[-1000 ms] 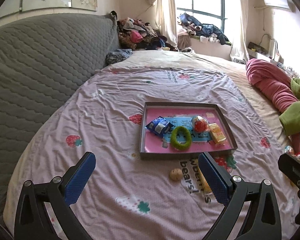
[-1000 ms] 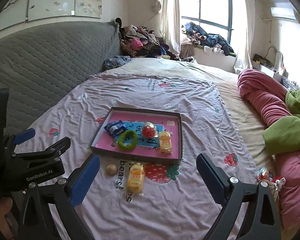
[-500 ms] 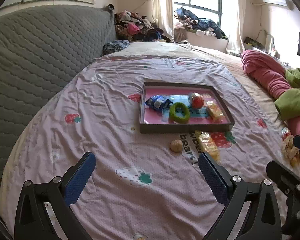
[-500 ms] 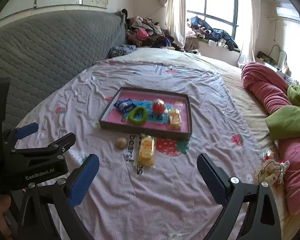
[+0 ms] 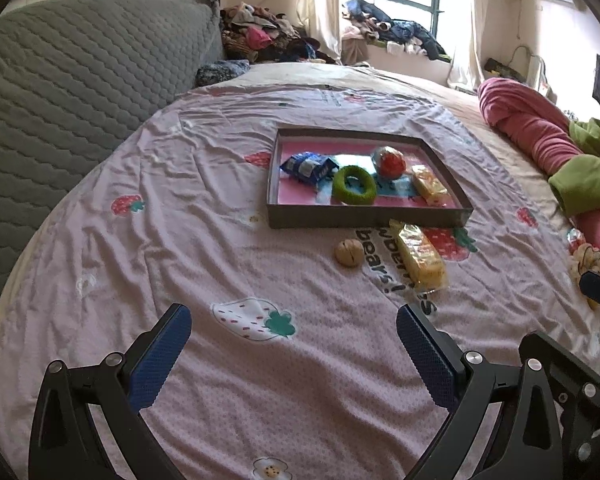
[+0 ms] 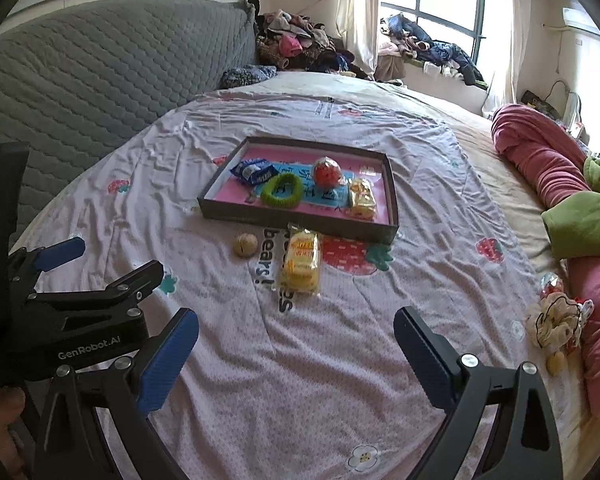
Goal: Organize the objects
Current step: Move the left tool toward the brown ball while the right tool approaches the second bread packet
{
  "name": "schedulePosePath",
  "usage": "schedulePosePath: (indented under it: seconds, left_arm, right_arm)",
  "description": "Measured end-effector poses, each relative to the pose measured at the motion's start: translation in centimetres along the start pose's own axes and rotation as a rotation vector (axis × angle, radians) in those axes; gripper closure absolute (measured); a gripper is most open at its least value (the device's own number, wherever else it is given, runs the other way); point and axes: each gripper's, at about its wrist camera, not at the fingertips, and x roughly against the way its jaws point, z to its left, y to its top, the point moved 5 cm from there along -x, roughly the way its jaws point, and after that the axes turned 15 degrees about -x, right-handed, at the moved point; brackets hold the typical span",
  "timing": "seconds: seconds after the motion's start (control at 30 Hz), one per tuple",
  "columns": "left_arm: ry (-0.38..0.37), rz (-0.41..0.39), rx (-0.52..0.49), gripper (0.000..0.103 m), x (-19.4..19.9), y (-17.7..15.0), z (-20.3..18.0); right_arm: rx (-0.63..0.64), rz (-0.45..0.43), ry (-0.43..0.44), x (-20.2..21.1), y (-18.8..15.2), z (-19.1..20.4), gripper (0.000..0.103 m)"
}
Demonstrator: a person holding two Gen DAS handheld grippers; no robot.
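Note:
A dark shallow tray [image 5: 364, 222] [image 6: 296, 226] with a pink floor lies on the bed. In it are a blue packet [image 5: 308, 166] [image 6: 254, 171], a green ring [image 5: 354, 185] [image 6: 282, 190], a red ball [image 5: 389, 162] [image 6: 326, 172] and a yellow snack pack [image 5: 429, 185] [image 6: 362, 198]. In front of the tray lie a walnut [image 5: 349, 253] [image 6: 245, 245] and a second yellow snack pack [image 5: 420, 256] [image 6: 301, 261]. My left gripper [image 5: 294, 344] and right gripper [image 6: 296, 348] are both open and empty, well short of these.
The pink strawberry sheet [image 5: 180, 220] covers the bed. A grey quilted headboard [image 5: 60, 92] is at the left. Pink and green blankets [image 6: 560, 184] lie at the right, with small items [image 6: 556, 320] beside them. Clothes [image 6: 300, 44] are piled at the far end.
Both grippers have pulled back and tilted downward. The tray and loose items now sit farther from the fingers. Nothing was grasped.

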Motion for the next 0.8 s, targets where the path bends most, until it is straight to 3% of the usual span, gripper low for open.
schedulePosePath:
  seconds: [0.8]
  left_arm:
    - [-0.04,0.008,-0.011,0.001,-2.0,-0.3,-0.9]
  right_arm:
    - [-0.024,0.017,-0.005,-1.9,-0.3,-1.6,0.004]
